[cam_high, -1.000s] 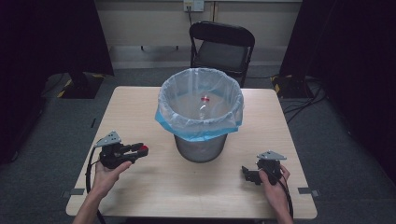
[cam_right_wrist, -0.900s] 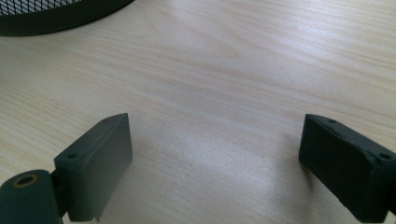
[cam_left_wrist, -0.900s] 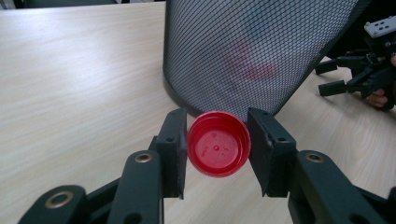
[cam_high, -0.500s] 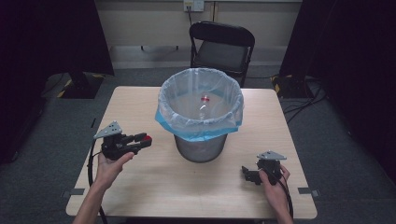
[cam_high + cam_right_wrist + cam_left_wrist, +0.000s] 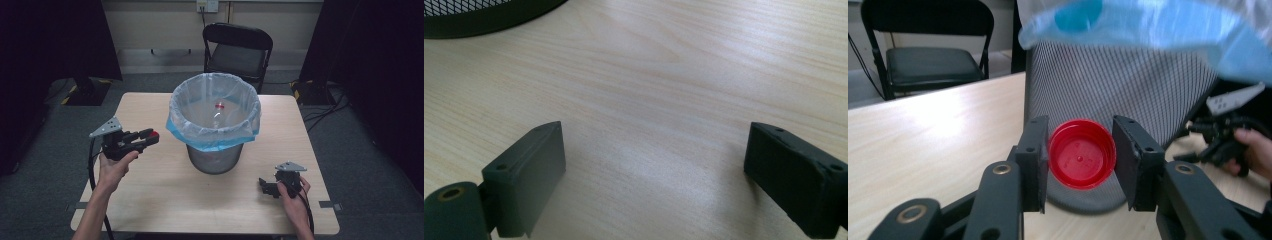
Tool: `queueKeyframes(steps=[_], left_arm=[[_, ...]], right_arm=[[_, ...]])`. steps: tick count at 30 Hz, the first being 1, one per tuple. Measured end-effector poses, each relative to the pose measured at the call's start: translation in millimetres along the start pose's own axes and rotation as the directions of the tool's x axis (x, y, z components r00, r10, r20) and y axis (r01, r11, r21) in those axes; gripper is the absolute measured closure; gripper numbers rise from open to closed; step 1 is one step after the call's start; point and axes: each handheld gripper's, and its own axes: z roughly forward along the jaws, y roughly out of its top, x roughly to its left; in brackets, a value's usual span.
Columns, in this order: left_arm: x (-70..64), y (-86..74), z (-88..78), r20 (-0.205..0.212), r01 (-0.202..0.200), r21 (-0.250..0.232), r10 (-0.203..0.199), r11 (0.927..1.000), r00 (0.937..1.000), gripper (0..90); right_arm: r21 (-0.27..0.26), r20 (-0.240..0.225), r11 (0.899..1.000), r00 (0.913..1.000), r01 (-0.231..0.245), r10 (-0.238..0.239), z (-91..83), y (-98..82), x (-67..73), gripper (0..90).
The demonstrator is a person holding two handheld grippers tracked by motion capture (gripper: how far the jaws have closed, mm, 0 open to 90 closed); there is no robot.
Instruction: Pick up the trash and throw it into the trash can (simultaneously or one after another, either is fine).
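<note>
My left gripper (image 5: 1081, 154) pinches a red cap (image 5: 1082, 153) by its rim, off the table (image 5: 150, 200), left of the bin; no writing readable on the cap. The mesh bin (image 5: 215, 156), lined with a clear-and-blue bag (image 5: 214, 136), holds a clear bottle (image 5: 218, 116) with a red top, its body hard to make out. My right gripper (image 5: 654, 180) rests spread over bare wood.

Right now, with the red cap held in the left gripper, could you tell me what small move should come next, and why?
Probably lift the left gripper up and over the bin's rim. It is shut on the red cap, level with the bin's mesh wall, below the rim. A bottle already lies inside.
</note>
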Motion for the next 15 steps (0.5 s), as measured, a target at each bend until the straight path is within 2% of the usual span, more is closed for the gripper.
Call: queueKeyframes(steps=[5, 7, 12, 15], left_arm=[[-4.4, 9.0, -3.2, 0.003, 0.005, -0.021, -0.005, 0.9998, 1.0, 60.1], [-6.6, 19.9, -5.4, 0.009, -0.008, -0.044, 0.008, 0.999, 0.9999, 60.1], [-13.5, 35.4, -3.7, 0.008, -0.044, -0.064, 0.044, 0.997, 0.999, 60.1], [-15.4, 39.5, -2.9, 0.008, -0.048, -0.069, 0.049, 0.9964, 0.9988, 60.1]], right_arm=[[0.0, 0.0, 1.0, 1.0, 0.0, 0.0, 0.0, 0.0, 0.0, 8.8], [0.0, 0.0, 1.0, 1.0, 0.0, 0.0, 0.0, 0.0, 0.0, 8.8], [0.0, 0.0, 1.0, 1.0, 0.0, 0.0, 0.0, 0.0, 0.0, 8.8], [0.0, 0.0, 1.0, 1.0, 0.0, 0.0, 0.0, 0.0, 0.0, 8.8]])
